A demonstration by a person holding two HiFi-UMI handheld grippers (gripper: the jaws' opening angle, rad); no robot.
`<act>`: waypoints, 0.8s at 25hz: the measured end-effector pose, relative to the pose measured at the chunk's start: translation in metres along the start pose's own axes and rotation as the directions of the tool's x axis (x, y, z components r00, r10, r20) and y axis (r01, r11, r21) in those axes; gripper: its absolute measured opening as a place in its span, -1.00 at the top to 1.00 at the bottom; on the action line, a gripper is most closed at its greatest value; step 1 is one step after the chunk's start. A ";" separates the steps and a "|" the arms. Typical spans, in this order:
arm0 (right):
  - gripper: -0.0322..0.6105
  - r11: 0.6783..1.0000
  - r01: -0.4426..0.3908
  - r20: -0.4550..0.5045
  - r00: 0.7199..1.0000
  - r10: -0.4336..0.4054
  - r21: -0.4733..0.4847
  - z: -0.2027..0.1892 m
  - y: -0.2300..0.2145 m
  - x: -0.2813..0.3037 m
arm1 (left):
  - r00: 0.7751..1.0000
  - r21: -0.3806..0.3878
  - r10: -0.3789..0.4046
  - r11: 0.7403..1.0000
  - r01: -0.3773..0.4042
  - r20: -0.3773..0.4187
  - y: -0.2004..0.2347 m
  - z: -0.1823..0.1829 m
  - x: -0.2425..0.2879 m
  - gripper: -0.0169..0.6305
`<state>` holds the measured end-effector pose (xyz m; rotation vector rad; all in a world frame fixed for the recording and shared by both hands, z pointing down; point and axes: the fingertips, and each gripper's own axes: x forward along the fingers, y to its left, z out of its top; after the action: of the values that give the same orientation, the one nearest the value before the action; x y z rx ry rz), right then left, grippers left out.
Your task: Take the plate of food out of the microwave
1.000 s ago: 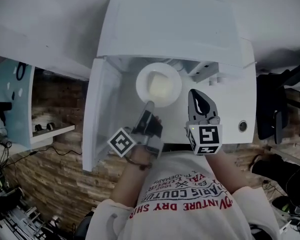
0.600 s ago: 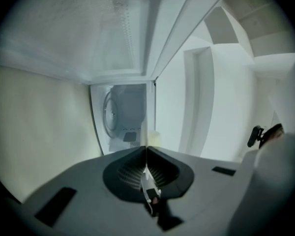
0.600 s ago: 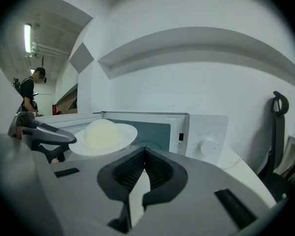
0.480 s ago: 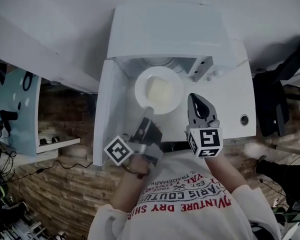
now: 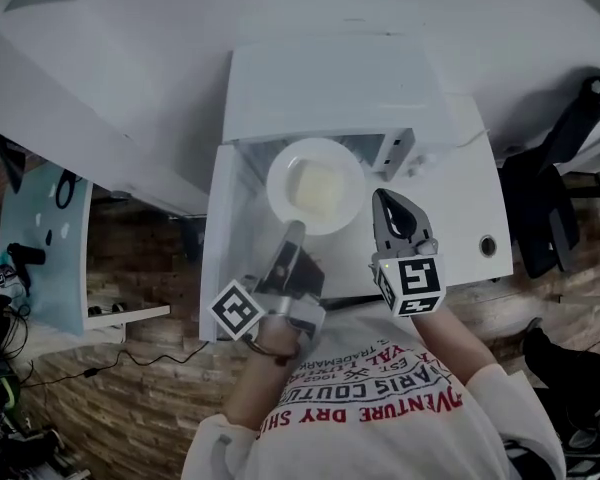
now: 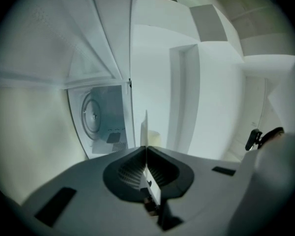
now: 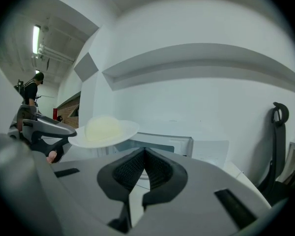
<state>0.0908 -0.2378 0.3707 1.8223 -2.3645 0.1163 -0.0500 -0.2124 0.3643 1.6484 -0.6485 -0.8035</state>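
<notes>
A white plate with a pale mound of food hangs just in front of the open white microwave. My left gripper is shut on the plate's near rim. In the left gripper view the plate shows edge-on between the closed jaws of that gripper, with the microwave's turntable behind it. My right gripper hovers to the right of the plate, shut and empty. In the right gripper view the plate floats left of and above the closed right gripper.
The microwave's door stands swung open at the left, beside my left arm. A black chair is at the right. A pale shelf unit and cables lie lower left by a brick wall. A person stands far off.
The plate has come a little further out of the microwave toward me in the left gripper. The right gripper has kept its place beside it, still shut.
</notes>
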 end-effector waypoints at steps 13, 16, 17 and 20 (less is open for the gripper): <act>0.87 0.999 -0.020 0.009 1.000 0.021 -0.028 0.010 0.003 0.000 | 1.000 -0.022 0.003 1.000 -0.003 -0.001 0.003 0.003 0.009 0.91; 0.87 1.000 -0.018 0.013 1.000 0.018 -0.014 0.011 0.004 -0.001 | 1.000 -0.029 0.002 1.000 -0.002 -0.003 0.003 0.003 0.010 0.91; 0.87 1.000 -0.016 0.015 1.000 0.017 -0.019 0.011 0.004 -0.002 | 1.000 -0.033 0.002 0.999 -0.003 -0.003 0.003 0.002 0.010 0.91; 0.87 0.999 -0.014 0.011 1.000 0.014 -0.032 0.010 0.005 -0.002 | 1.000 -0.039 0.007 0.999 -0.007 -0.003 0.005 0.001 0.009 0.91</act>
<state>0.0861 -0.2361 0.3611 1.7973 -2.3732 0.0696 -0.0451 -0.2211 0.3671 1.6103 -0.6324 -0.8038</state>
